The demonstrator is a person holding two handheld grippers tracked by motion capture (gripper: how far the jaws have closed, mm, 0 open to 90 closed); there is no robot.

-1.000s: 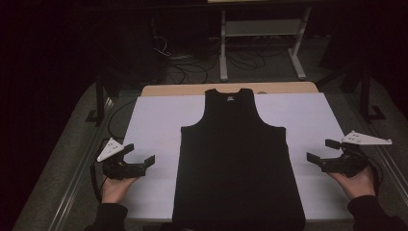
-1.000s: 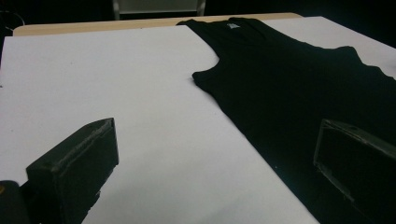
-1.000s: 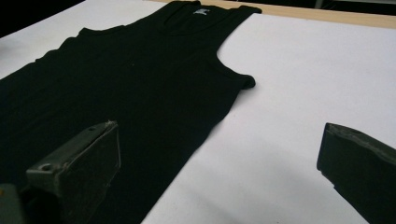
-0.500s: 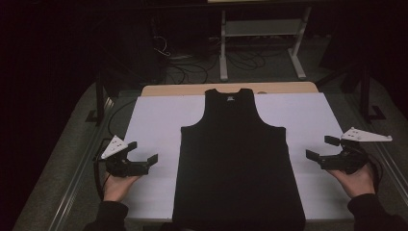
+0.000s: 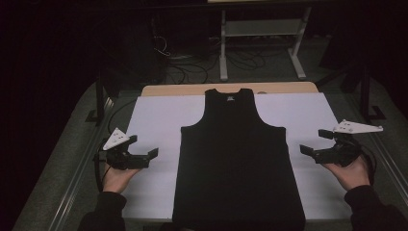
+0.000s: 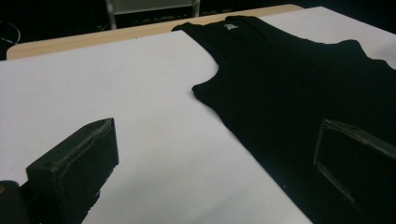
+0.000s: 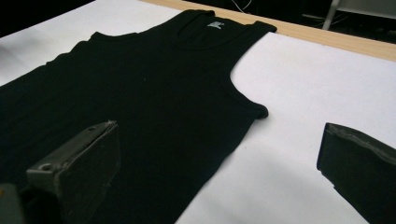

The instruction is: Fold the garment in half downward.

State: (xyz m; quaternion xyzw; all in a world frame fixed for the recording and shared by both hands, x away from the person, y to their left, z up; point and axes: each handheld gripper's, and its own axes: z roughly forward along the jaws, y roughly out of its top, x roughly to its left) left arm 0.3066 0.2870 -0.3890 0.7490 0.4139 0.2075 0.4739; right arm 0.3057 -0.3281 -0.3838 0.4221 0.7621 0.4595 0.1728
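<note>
Black tank top (image 5: pixel 235 159) lies flat, face up, centred on the white sheet (image 5: pixel 154 120) that covers the table; neck end points away from the person, hem runs to the near edge of the sheet. Both straps and armholes spread out, fabric smooth. Small pale label (image 6: pixel 230 26) inside the back of the neck; there's print on it but it's too small to read in either gripper view. Sheet sits on a light wood tabletop (image 5: pixel 192 89), a strip of which shows along the far edge. Left gripper (image 5: pixel 144 156) is held in the person's left hand (image 5: pixel 114 177) over bare sheet, just left of the top's side seam, pointing in toward it, jaws spread wide with nothing between them; its own view has one jaw over white sheet and the other over black fabric near the armhole. Right gripper (image 5: pixel 308 150), in the right hand (image 5: pixel 350 171), mirrors that on the other side: jaws wide apart, empty, aimed at the right side seam, not touching the fabric as far as the high view shows. Past the table: dark floor, loose cables (image 5: pixel 192 65), a white metal stand (image 5: pixel 262 38). No containers on the table.
</note>
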